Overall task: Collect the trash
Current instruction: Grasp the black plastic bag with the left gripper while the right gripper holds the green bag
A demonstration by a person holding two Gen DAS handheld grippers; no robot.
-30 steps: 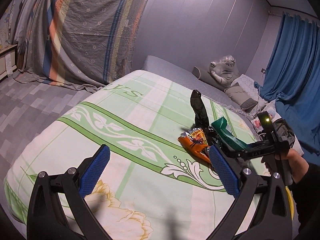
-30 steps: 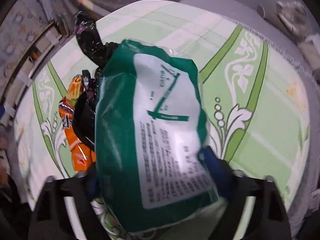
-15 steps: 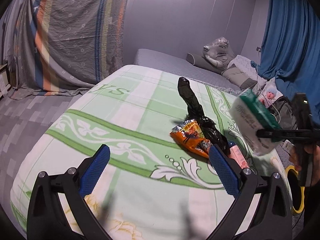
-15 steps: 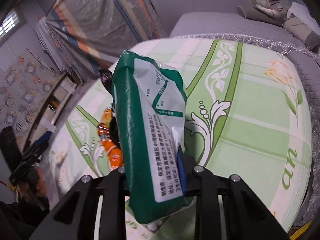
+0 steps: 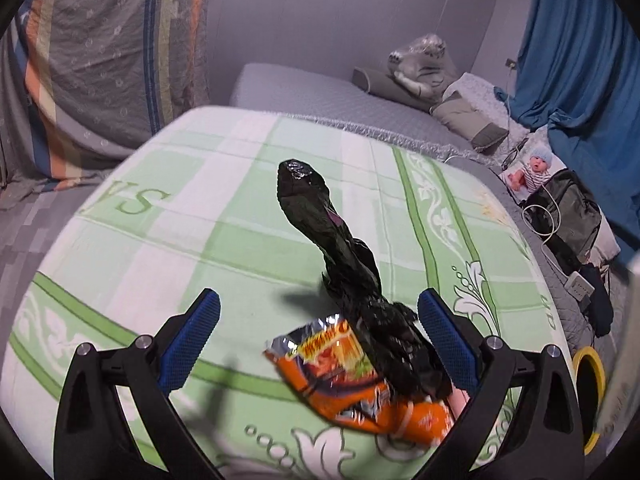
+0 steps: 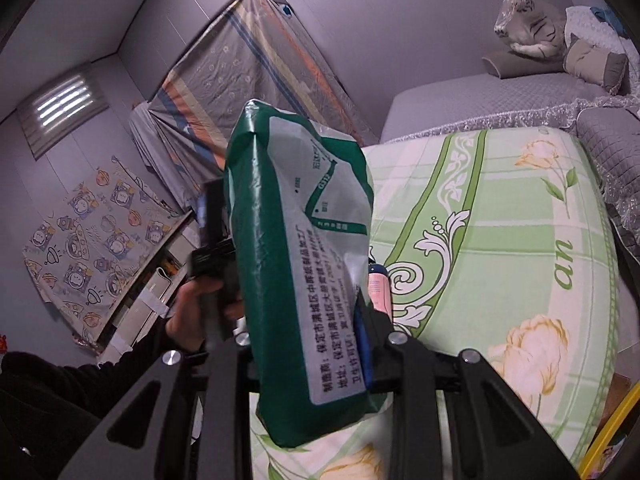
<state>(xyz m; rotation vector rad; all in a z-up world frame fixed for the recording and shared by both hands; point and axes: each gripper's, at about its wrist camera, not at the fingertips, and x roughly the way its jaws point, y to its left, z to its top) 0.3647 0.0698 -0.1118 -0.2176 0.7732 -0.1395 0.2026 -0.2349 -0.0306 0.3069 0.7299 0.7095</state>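
A: The green packet looks light, soft and a little slippery; the right gripper pinches its lower part, above the bed's near edge.

B: And the orange snack bag with the black wrapper?

A: On the bed, between the spread fingers of the left gripper. Thin crinkly foil; take a flat edge.

The left wrist view looks forward between its jaws, close over the bed. The right wrist view faces up past its jaws. Both share the bed.
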